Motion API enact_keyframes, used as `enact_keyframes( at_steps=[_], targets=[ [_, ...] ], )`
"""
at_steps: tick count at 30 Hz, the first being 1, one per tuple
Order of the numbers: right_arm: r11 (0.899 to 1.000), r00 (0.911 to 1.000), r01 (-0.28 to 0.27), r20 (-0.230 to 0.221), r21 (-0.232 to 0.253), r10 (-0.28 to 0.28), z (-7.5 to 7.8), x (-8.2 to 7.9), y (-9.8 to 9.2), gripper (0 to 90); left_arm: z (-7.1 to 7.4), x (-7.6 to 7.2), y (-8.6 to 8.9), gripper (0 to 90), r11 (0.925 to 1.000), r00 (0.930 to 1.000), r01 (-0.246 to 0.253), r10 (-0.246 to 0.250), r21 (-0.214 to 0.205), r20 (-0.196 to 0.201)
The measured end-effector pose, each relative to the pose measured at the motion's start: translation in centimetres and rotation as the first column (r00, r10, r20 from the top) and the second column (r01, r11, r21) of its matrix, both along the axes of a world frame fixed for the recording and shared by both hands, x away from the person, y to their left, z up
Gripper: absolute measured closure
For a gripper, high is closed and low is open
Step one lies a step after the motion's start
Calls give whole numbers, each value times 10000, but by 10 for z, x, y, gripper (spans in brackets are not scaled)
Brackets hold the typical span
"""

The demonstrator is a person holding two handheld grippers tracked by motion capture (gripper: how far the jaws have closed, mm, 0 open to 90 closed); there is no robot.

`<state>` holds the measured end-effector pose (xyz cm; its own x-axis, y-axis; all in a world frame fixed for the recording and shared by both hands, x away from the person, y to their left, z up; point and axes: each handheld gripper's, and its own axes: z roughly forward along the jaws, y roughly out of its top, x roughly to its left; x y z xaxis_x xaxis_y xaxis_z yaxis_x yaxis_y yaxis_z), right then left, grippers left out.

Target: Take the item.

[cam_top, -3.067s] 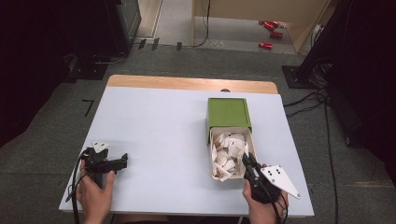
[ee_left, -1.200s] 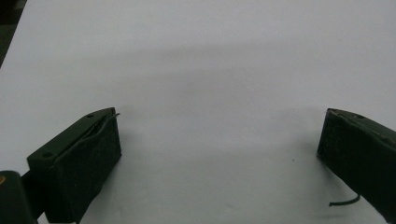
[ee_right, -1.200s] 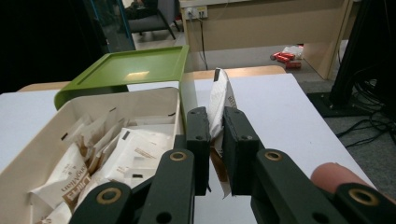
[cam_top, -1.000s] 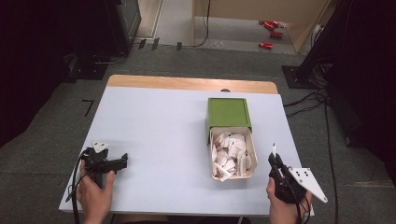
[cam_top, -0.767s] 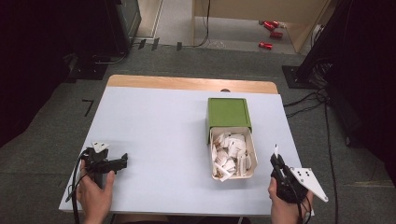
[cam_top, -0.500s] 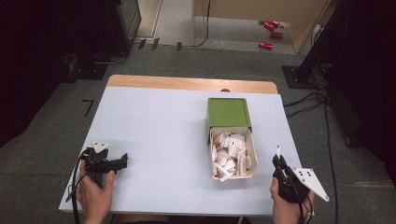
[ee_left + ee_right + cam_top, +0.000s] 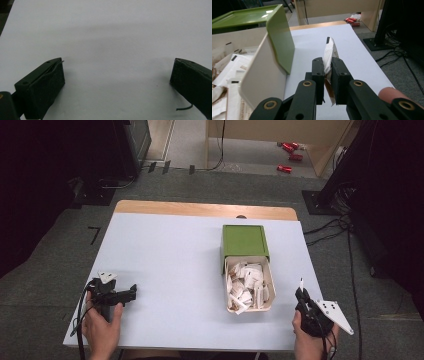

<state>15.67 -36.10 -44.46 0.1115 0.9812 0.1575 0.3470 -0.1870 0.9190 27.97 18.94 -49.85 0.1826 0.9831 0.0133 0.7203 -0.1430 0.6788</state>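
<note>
At the near left of the table (image 7: 165, 260), the left gripper (image 7: 131, 293) rests with its jaws spread wide and nothing between them. Right of centre sits the box (image 7: 248, 292), its green lid (image 7: 245, 241) slid to the far end, with many white packets (image 7: 246, 286) left inside. At the near right, well apart from the box, the right gripper (image 7: 327, 67) is clenched on one packet (image 7: 329, 53), held upright above the table. Judging by this, one packet is out and not yet set down; most of the work remains.
</note>
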Motion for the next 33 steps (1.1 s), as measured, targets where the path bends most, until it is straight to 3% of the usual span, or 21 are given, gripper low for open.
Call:
enact_keyframes(
  at_steps=[16,33],
  targets=[
    [9996,9983,267,-526,90,-262,-17,4,-13,825,0,0,0,0,10000,10000,-3,3,-3,2],
    [9998,9928,60,-1197,167,-40,-33,12,-11,821,0,0,0,0,10000,10000,-2,2,-2,0]
  ],
)
